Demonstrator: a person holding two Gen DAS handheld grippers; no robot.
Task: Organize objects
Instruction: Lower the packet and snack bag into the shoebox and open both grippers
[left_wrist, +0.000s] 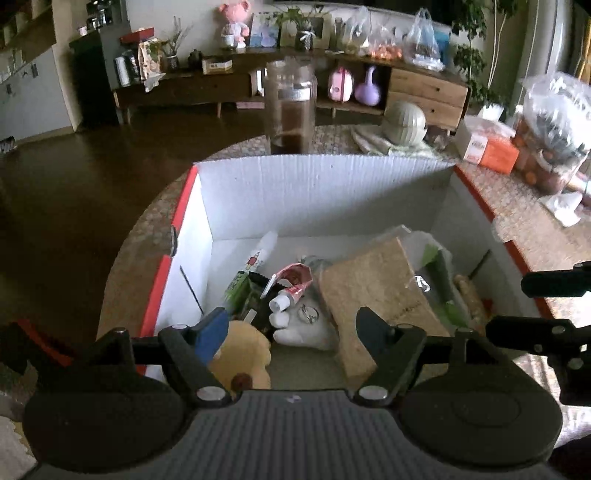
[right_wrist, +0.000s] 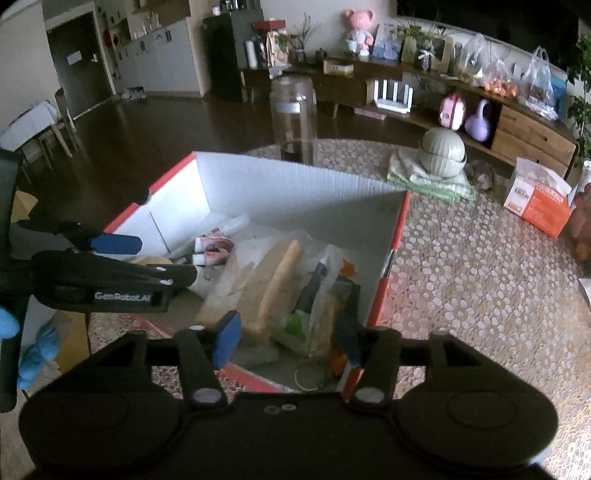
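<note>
A white cardboard box with red edges (left_wrist: 317, 192) (right_wrist: 295, 184) stands on the round table. Inside lie a toothpaste tube (left_wrist: 291, 286), a white plush toy (left_wrist: 306, 325), a tan plush toy (left_wrist: 247, 354), a cork board (left_wrist: 376, 291) (right_wrist: 273, 284), a white bottle (left_wrist: 264, 247) and bagged green items (right_wrist: 310, 306). My left gripper (left_wrist: 291, 328) is open and empty, over the box's near left part; it also shows in the right wrist view (right_wrist: 155, 258). My right gripper (right_wrist: 290, 338) is open and empty over the box's near right corner.
A tall glass jar (left_wrist: 291, 107) (right_wrist: 293, 114) stands behind the box. A green lidded bowl on folded cloths (right_wrist: 443, 151), an orange tissue box (right_wrist: 539, 201) and a bag of fruit (left_wrist: 554, 136) sit on the table to the right. A sideboard lines the far wall.
</note>
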